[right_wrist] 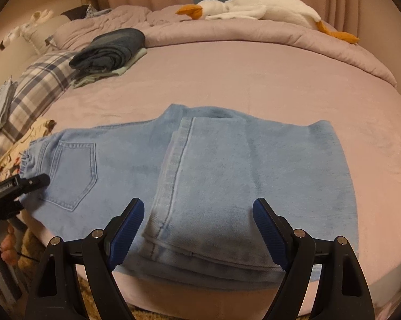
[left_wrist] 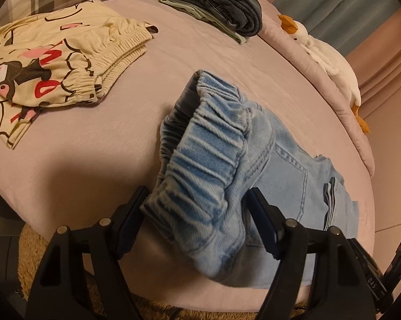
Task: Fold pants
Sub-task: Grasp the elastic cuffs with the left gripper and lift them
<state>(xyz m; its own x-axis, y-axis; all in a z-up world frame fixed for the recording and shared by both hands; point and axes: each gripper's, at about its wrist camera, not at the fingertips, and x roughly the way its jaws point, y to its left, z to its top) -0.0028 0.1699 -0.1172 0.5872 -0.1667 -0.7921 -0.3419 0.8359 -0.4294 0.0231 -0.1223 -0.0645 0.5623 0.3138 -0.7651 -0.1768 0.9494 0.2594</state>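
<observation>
Light blue jeans lie on the pink bed, legs folded over the seat, back pocket facing up. My right gripper is open, hovering just above the folded leg hems near the bed's front edge. My left gripper is open with its fingers either side of the elastic waistband, which is raised and bunched between them. The left gripper also shows in the right wrist view at the waistband end, far left.
Cream cartoon-print shorts lie folded at the left. A stack of dark folded clothes sits at the back. A plush goose lies on the rolled duvet. A plaid pillow is at the left. A tan rug lies below the bed edge.
</observation>
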